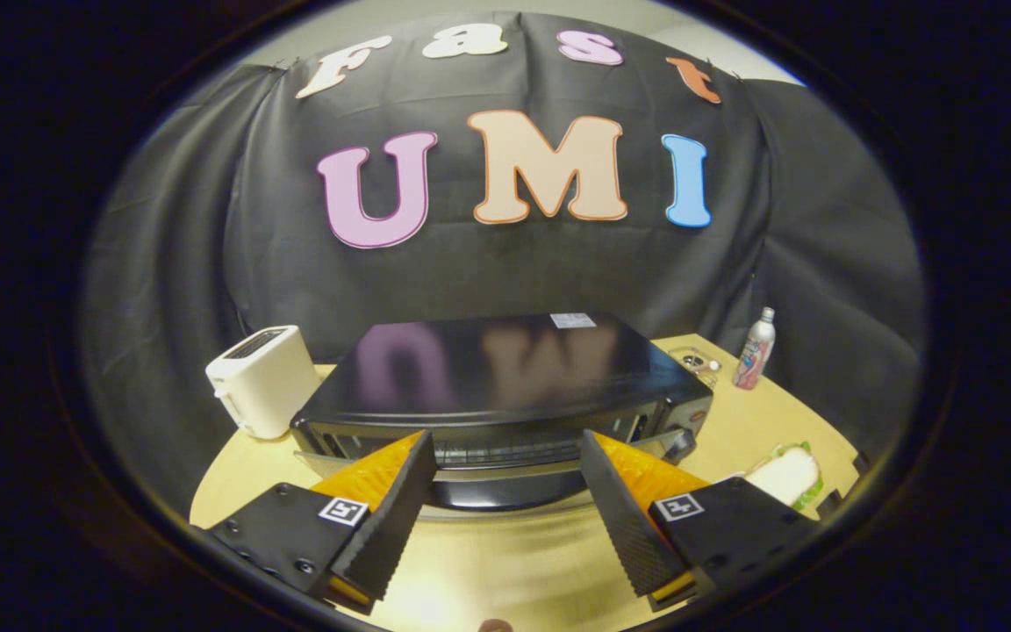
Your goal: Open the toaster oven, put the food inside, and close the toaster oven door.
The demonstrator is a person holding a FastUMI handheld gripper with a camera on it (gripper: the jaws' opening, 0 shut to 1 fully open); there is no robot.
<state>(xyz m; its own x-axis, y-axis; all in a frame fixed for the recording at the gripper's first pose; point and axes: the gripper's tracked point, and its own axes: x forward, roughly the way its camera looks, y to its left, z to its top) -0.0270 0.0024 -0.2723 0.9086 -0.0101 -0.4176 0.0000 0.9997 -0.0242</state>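
The gripper [505, 491] is held wide apart, nothing clamped, aimed over the tabletop [505, 570] at frame centre. The toaster oven [497, 377] is seen dead ahead, just beyond the fingertips, its long axis running left-right across the approach line. The door [505, 456] appears shut or nearly so, with the handle bar [505, 491] lying horizontally between the fingers, slightly past them. The food, a sandwich [786, 474], is set at lower right, just beside the right finger. A white toaster [261, 379] stands at centre left, a bottle [755, 349] at centre right. Judged next: a straight advance, jaws kept spread to straddle the handle.
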